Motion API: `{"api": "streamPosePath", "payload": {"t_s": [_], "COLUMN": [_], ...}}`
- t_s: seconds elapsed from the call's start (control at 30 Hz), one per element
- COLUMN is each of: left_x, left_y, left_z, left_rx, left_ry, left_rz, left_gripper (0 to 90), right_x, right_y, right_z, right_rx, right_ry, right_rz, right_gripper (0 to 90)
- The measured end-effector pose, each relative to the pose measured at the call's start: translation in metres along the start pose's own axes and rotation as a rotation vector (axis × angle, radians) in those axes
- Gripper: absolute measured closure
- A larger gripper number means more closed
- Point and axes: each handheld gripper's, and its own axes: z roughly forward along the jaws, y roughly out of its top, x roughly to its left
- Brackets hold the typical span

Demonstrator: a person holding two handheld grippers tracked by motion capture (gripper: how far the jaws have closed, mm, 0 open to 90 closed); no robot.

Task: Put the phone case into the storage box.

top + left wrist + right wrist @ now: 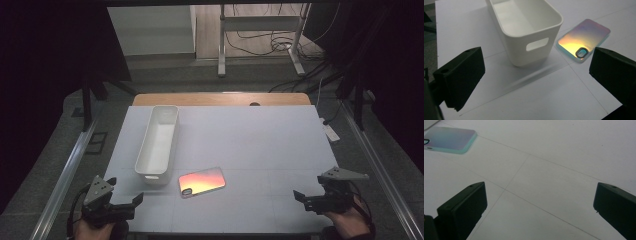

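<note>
White worktop [260, 150] carrying a long white bin [158, 142] with a handle slot, standing upright toward the left. Phone case [202, 181] with an orange-pink sheen lying flat just beside the bin's near end, camera cutout toward the near edge. Left claw [125, 192] at the near-left corner, jaws wide apart, empty. Right claw [300, 196] at the near-right edge, jaws wide apart, empty, well apart from the case.

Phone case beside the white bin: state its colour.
Iridescent phone case: orange-yellow fading to pink-purple, with a teal rim; clearest in left gripper view.
</note>
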Motion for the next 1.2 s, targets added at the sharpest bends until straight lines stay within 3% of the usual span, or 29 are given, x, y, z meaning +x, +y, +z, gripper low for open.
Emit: {"api": "streamPosePath", "payload": {"t_s": [0.4, 0.87, 1.2], "left_x": [0.000, 0.000, 0.000], "left_y": [0.000, 0.000, 0.000], "left_z": [0.000, 0.000, 0.000], "left_rx": [0.002, 0.003, 0.003], "left_ry": [-0.002, -0.002, -0.003], "left_rz": [0.001, 0.002, 0.002], "left_gripper": [1.0, 1.0, 1.0], "right_x": [0.000, 0.001, 0.010], "right_y": [0.010, 0.020, 0.032], "right_z": [0.009, 0.019, 0.029], "right_rx": [0.019, 0.036, 0.042], "right_ry": [0.035, 0.079, 0.124], "right_rz": [-0.050, -0.060, -0.085], "right_gripper": [0.0, 0.0, 0.0]}}
